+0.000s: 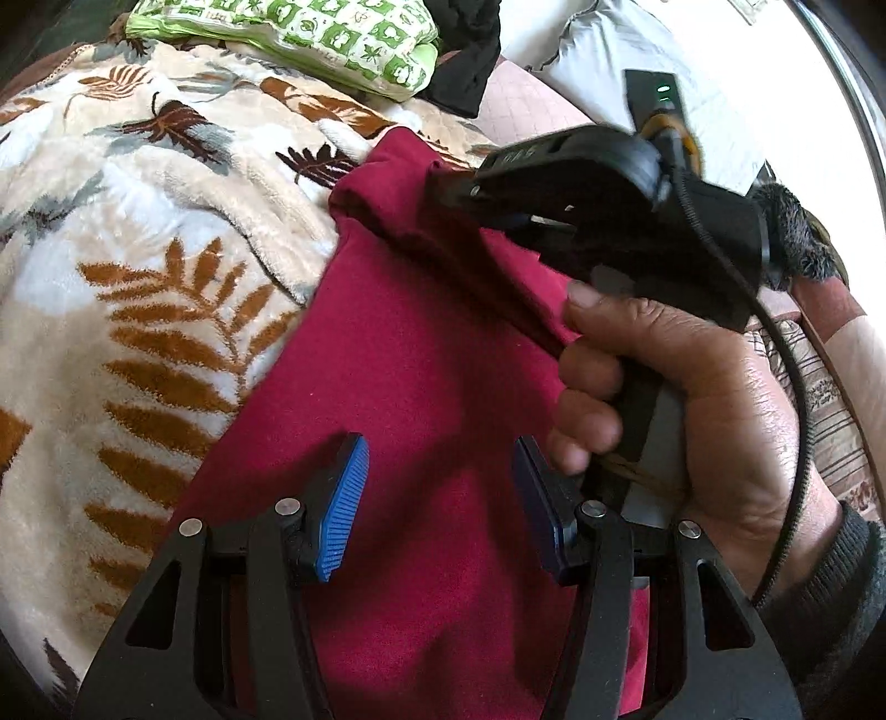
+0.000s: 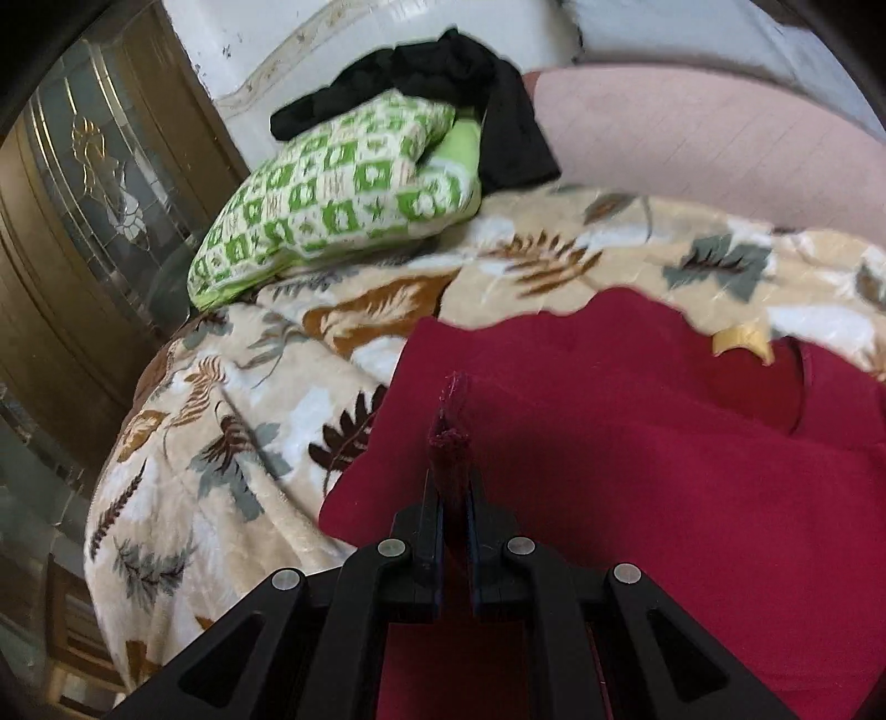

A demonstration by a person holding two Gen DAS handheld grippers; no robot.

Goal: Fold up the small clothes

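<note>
The right gripper [image 2: 455,498] is clamped on a lifted edge of the dark red knit garment [image 1: 398,387] spread over the leaf-print fleece blanket [image 1: 138,249], while the left gripper [image 1: 440,493] hovers wide apart directly above the cloth's flat middle, nearer its free side.

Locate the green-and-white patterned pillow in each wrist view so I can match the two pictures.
Left wrist view: the green-and-white patterned pillow lies at the top edge, left of centre, beyond the dark red garment.
Right wrist view: the pillow sits upper left of centre, on the leaf-print fleece blanket.
Shared landmark: the crumpled black cloth lying against the pillow.
</note>
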